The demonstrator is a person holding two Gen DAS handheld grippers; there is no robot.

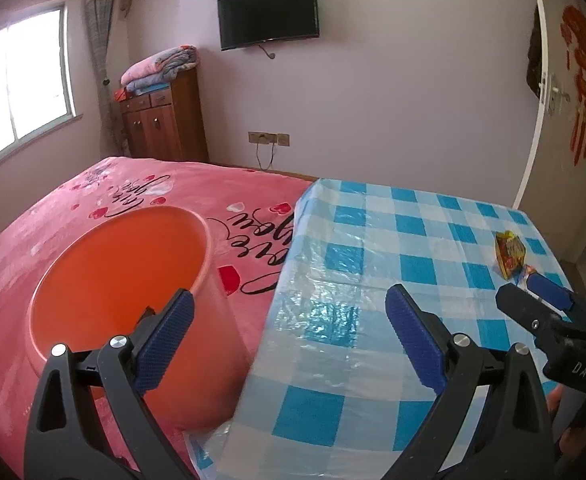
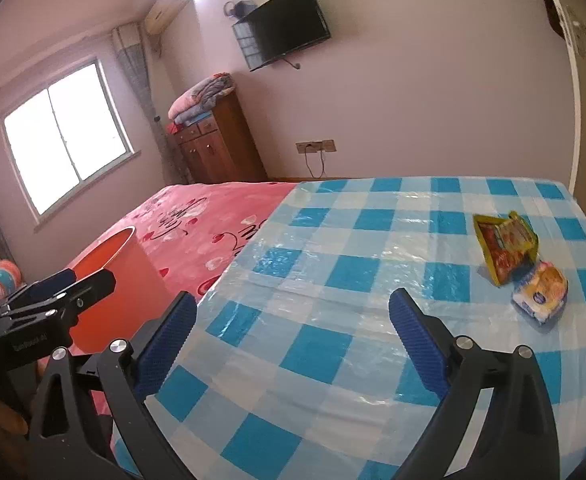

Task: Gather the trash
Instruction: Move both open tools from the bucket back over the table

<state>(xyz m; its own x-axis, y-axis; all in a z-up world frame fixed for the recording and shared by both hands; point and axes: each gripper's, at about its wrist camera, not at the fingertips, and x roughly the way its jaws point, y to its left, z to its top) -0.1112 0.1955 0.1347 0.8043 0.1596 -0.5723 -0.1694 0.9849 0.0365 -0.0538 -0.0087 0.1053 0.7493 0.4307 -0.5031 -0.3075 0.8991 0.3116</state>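
Left tool (image 1: 289, 308): my jaws are wide apart and hold nothing, hanging at the tabletop's left edge beside the bin.
Right tool (image 2: 293, 312): gaping too, empty, aimed across the tabletop (image 2: 333, 248) toward the trash.
Orange bin (image 1: 133, 272): on the bed (image 1: 93, 188), against the tabletop's left edge, so drops are short.
Yellow wrapper (image 2: 505, 244): near the right edge.
Small packet (image 2: 541, 292): touching it, nearer me; likely my first grab.

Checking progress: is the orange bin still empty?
Seemingly empty: the orange bin shows only bare inner wall; its bottom is hidden.
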